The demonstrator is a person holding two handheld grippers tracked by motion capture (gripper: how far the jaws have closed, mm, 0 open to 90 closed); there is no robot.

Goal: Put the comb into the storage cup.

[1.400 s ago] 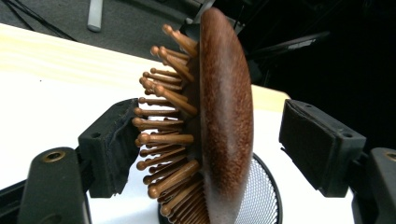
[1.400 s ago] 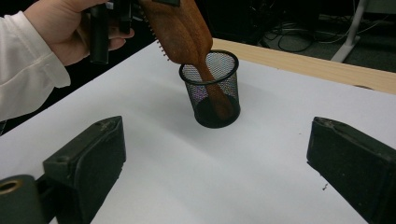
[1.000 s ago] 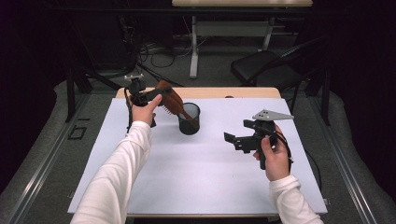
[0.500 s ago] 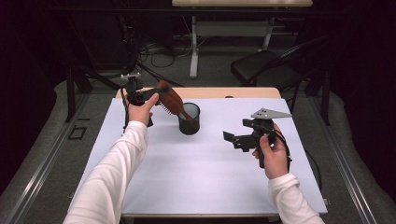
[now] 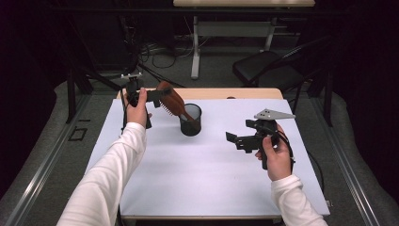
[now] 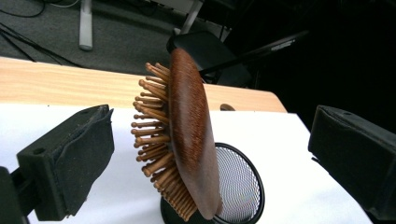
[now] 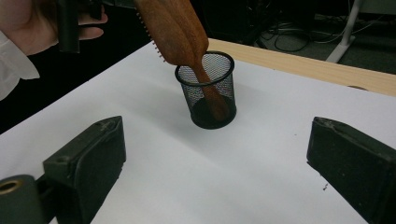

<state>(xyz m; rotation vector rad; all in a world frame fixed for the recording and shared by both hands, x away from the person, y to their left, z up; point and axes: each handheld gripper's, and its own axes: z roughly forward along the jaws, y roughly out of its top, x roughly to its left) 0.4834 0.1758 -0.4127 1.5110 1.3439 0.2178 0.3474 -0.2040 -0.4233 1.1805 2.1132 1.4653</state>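
We take the black mesh cup (image 5: 190,119) as our landmark; it stands upright on the white table sheet (image 5: 202,179), toward the far side, a little left of centre. Inside it we see one thing: a wooden hairbrush (image 5: 172,101), handle down. In the right gripper view the handle reaches the cup's (image 7: 208,91) floor and the brush (image 7: 173,25) leans out over the rim, its broad head well above the cup's mouth. In the high view the head tilts up and to the left of the cup. Through the mesh we can make out nothing else in the cup.

Our left gripper (image 5: 155,96) sits just left of the cup, raised off the sheet, level with the brush head. In the left gripper view its jaws stand wide apart, one on each side of the brush (image 6: 184,140), and we see clear gaps between the pads and the wood, so nothing is clamped. The bristles point toward the left-hand pad, and the cup's rim (image 6: 236,186) shows below and behind the head.

Our right gripper (image 5: 235,140) hovers well to the right of the cup, nearer the person, aimed toward it. Its jaws are spread apart too, with bare sheet between them.
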